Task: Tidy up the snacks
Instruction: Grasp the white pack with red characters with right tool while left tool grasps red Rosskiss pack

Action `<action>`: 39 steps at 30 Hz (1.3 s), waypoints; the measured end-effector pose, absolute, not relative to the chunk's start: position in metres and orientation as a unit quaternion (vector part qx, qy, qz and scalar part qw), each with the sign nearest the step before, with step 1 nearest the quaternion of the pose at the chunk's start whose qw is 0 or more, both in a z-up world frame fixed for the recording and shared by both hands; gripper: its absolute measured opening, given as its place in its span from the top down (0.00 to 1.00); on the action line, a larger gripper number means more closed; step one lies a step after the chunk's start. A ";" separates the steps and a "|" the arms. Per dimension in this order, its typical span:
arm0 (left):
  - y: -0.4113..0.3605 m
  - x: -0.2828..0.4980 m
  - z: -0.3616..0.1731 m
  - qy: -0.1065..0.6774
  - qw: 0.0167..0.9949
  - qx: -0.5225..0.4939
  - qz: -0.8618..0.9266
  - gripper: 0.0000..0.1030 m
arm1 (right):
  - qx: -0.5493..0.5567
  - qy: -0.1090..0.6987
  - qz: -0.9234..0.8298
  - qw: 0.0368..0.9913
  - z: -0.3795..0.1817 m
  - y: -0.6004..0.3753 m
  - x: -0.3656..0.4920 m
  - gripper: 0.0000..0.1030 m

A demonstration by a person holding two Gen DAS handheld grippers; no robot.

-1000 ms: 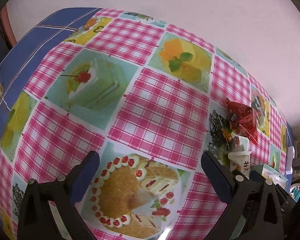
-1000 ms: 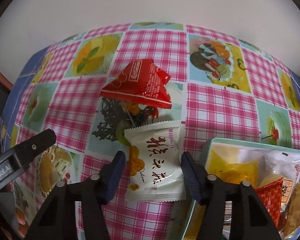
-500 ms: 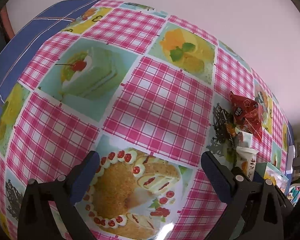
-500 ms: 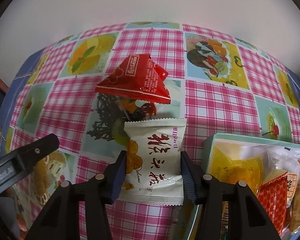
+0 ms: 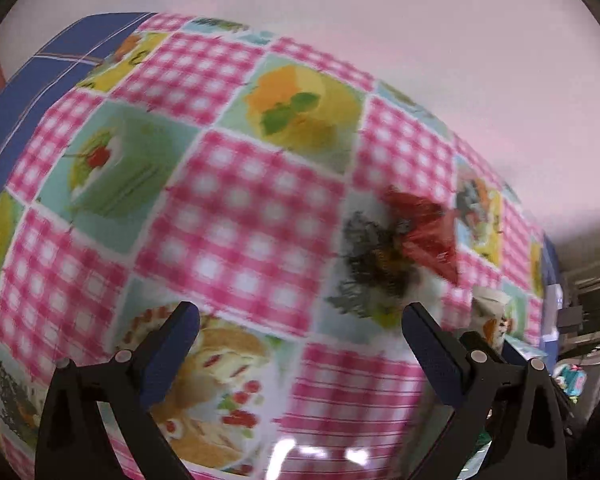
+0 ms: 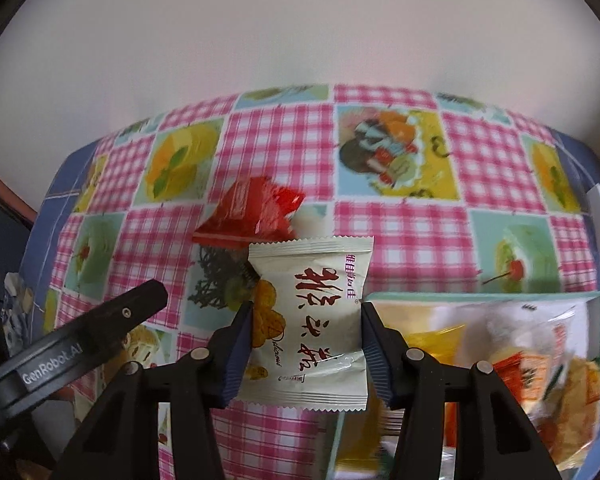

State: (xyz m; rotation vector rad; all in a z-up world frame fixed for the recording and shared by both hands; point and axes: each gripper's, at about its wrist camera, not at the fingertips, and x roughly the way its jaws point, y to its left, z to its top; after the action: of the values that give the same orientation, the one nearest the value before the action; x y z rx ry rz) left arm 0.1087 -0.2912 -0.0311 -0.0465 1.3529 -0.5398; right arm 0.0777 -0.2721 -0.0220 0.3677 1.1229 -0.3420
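Right gripper [image 6: 306,344]: nearest the lens; its blue-padded fingers [image 6: 240,350] have just been closing and now press both side edges of the white snack packet [image 6: 312,316], narrowed to the packet's width.
White snack packet: held flat, printed face up, apparently clear of the tabletop [image 6: 400,236]; a side grip like this keeps it level for carrying to the box, I judge.
Packet writing: large red-brown Chinese characters, a small purple line at the top right, a script word near the bottom that I cannot read, and a picture of golden puffs.
Teal box [image 6: 480,297]: just right of the held packet, already crowded with yellow, orange and clear wrappers; the likely destination.
Left gripper [image 5: 300,340]: fingers spread wide with nothing between them, hanging over the tabletop; the view is blurred.
Left gripper's arm: reads "GenRobot.AI" in the right wrist view.
Red packet [image 6: 252,212]: lies on the tabletop just beyond the white one, untouched; its print is too small to read.
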 end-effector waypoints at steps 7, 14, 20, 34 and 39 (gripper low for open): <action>-0.329 0.125 -0.018 0.620 0.731 -0.035 -0.284 0.08 | 0.152 0.522 -0.184 0.819 -0.007 -0.305 0.083 0.47; -0.365 0.134 -0.019 0.618 0.722 -0.020 -0.309 0.09 | 0.141 0.527 -0.200 0.813 -0.006 -0.332 0.086 0.47; -0.386 0.139 -0.032 0.631 0.714 0.001 -0.304 0.30 | 0.134 0.533 -0.203 0.810 -0.013 -0.343 0.089 0.47; -0.401 0.134 -0.044 0.629 0.712 0.016 -0.311 0.49 | 0.130 0.536 -0.203 0.809 -0.019 -0.347 0.089 0.47; -0.391 0.127 -0.033 0.623 0.717 0.013 -0.313 0.50 | 0.132 0.535 -0.202 0.810 -0.011 -0.341 0.084 0.47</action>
State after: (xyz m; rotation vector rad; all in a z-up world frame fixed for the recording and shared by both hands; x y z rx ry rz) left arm 0.1275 -0.3912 -0.0327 0.0279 1.3788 -0.6931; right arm 0.0841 -0.3413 -0.0111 0.2822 1.1437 -0.4311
